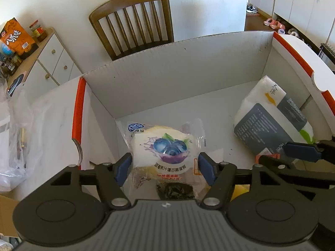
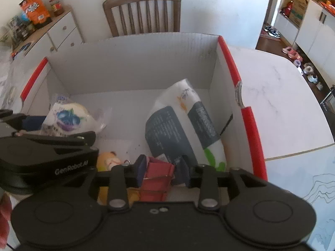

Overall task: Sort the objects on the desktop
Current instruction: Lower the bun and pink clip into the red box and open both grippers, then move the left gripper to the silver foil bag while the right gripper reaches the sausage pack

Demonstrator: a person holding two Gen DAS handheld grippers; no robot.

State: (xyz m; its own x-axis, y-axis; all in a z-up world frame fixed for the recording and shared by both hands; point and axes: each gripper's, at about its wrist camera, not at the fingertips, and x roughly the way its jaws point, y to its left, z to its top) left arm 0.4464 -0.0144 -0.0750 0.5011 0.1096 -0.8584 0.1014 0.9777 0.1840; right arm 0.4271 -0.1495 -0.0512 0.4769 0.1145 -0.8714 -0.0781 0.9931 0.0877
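A white cardboard box with red rims [image 1: 146, 83] [image 2: 129, 67] stands on the table. My left gripper [image 1: 165, 168] is inside it, shut on a wrapped blueberry cake [image 1: 165, 148], which also shows in the right wrist view [image 2: 67, 115]. My right gripper [image 2: 161, 170] is shut on a small red box [image 2: 157, 173] just above the box floor. A tissue pack in white and grey wrap [image 1: 272, 117] [image 2: 182, 123] leans in the right corner. A dark wrapped item [image 1: 175, 190] lies under the cake. A yellow toy [image 2: 108, 161] lies on the floor.
A wooden chair [image 1: 134, 21] [image 2: 144, 12] stands behind the box. A white drawer cabinet [image 1: 52, 58] with an orange packet [image 1: 16, 37] and jars is at far left. A clear plastic bag [image 1: 14, 136] lies left of the box. Marble tabletop [image 2: 282, 104] extends right.
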